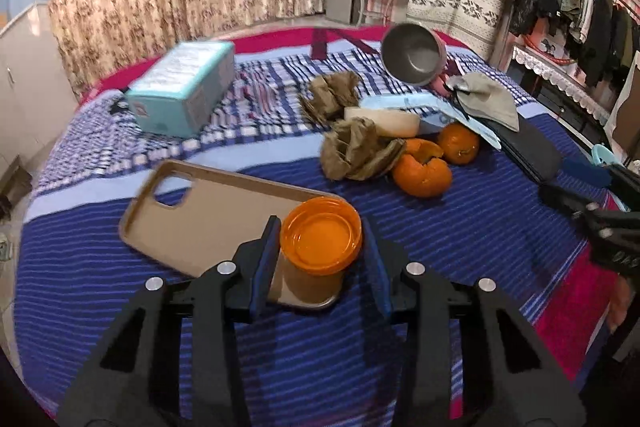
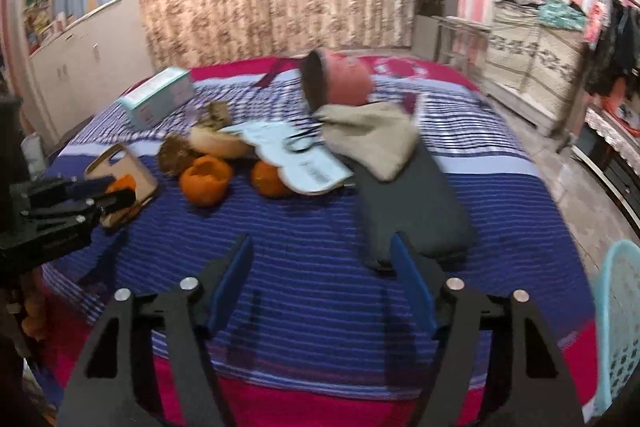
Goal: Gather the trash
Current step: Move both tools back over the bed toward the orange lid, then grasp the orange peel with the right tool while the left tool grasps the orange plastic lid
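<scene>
The left gripper (image 1: 320, 239) sits closest, its blue-padded fingers (image 1: 266, 259) drawn in around a small orange-lidded cup (image 1: 320, 247) that stands on the near end of a tan phone case (image 1: 192, 215) lying flat on the bed (image 1: 460, 247). The left pad looks pressed against the cup's wall; the right pad is at or just off the lid's rim, so whether the squeeze is complete cannot be told from this view, though it reads as a grip being taken. To do this well, I judge the pads should bear on the cup's body below the flared lid, since a pinch on the lid alone could pop it off or let the cup slide out; the lift should go straight up so the case beneath is not dragged along. The right gripper (image 2: 320, 267) hangs over bare striped bedding with its fingers partly spread and nothing between them, a dark glove (image 2: 412, 215) lying just beyond its right finger. Farther out is the likely trash: hollowed orange peel (image 1: 422, 175), a second orange (image 1: 458, 143), and crumpled brown paper (image 1: 356, 151) touching the peel, with more brown scraps behind. The free hand could take the peel from above, across its thin rim. A pale blue basket (image 2: 618, 327) at the right edge of the bed is probably where things go. Beyond sit a teal box (image 1: 184, 91) and a tipped metal-lined pot (image 1: 414, 53).
</scene>
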`<move>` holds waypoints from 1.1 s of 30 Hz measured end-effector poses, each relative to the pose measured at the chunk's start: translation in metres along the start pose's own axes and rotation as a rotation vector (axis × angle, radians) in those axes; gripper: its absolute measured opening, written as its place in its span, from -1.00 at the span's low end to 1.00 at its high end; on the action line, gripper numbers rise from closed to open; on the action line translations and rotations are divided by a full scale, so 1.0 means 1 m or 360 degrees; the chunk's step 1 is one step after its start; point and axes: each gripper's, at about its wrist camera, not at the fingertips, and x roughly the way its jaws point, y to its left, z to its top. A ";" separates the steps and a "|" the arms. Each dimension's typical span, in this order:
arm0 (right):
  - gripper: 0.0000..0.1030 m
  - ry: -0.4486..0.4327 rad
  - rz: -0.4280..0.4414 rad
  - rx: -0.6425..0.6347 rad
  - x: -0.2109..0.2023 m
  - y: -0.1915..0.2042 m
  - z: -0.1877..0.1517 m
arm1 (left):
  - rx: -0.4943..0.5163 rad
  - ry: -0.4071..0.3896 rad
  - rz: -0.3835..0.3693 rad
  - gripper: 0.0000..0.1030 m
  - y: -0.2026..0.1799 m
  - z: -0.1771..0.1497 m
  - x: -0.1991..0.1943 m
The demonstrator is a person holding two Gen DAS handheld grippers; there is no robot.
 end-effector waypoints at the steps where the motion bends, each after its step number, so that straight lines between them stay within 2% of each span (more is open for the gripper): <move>1: 0.26 0.0012 0.0019 -0.0021 0.004 0.007 0.001 | 0.0004 -0.0023 0.0027 -0.23 0.004 0.000 -0.006; 7: 0.07 0.0077 0.0189 -0.0108 0.031 0.046 0.016 | -0.0061 -0.0086 0.0196 -0.23 0.047 0.000 -0.027; 13: 0.05 0.0132 0.0267 -0.0126 0.059 0.069 0.033 | -0.0143 -0.0092 0.0249 -0.23 0.077 -0.003 -0.037; 18: -0.39 0.0178 0.0277 -0.0151 0.079 0.082 0.037 | -0.0158 -0.0105 0.0269 -0.23 0.084 -0.003 -0.041; 21: -0.55 0.0147 0.0315 -0.0134 0.070 0.077 0.039 | -0.0156 -0.0121 0.0263 -0.23 0.080 0.000 -0.044; 25: -0.57 0.0104 0.0310 -0.0102 0.043 0.059 0.032 | -0.0145 -0.0145 0.0240 -0.23 0.067 0.005 -0.047; 31: -0.57 -0.0006 0.0191 -0.0016 -0.017 0.009 0.016 | -0.0063 -0.0185 0.0156 -0.23 0.025 0.017 -0.048; 33: -0.57 -0.0042 0.0103 0.0022 -0.040 -0.017 0.008 | -0.0027 -0.0204 0.0125 -0.23 0.008 0.021 -0.049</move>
